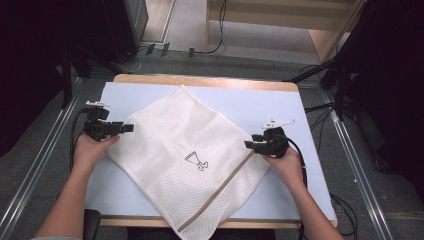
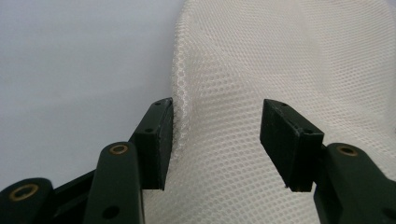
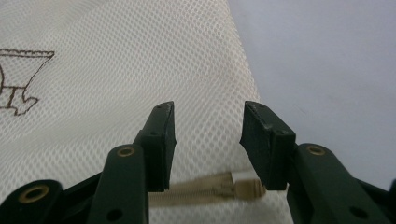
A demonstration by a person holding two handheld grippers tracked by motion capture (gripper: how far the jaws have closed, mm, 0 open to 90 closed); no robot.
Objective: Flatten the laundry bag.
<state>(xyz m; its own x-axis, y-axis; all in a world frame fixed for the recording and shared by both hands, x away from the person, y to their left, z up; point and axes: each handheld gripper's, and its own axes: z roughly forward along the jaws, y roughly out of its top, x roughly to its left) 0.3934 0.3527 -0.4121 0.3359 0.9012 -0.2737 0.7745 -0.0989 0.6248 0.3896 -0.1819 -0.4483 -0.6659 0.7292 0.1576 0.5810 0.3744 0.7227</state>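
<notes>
1. While the white mesh laundry bag (image 1: 185, 150) lay spread as a diamond across the middle of the frame on the pale blue bench (image 1: 300, 125), both tongs sat at its side corners.
2. At centre left, the left tongs (image 1: 127, 128) stood parted around the bag's raised edge, gripping nothing.
3. At centre right, the right tongs (image 1: 248, 145) were likewise parted over the mesh, above the tan zipper (image 3: 219, 189) end.
4. The bag looked light, limp and prone to sag; pinching corners or the stiffer zipper seam seemed soundest.
</notes>
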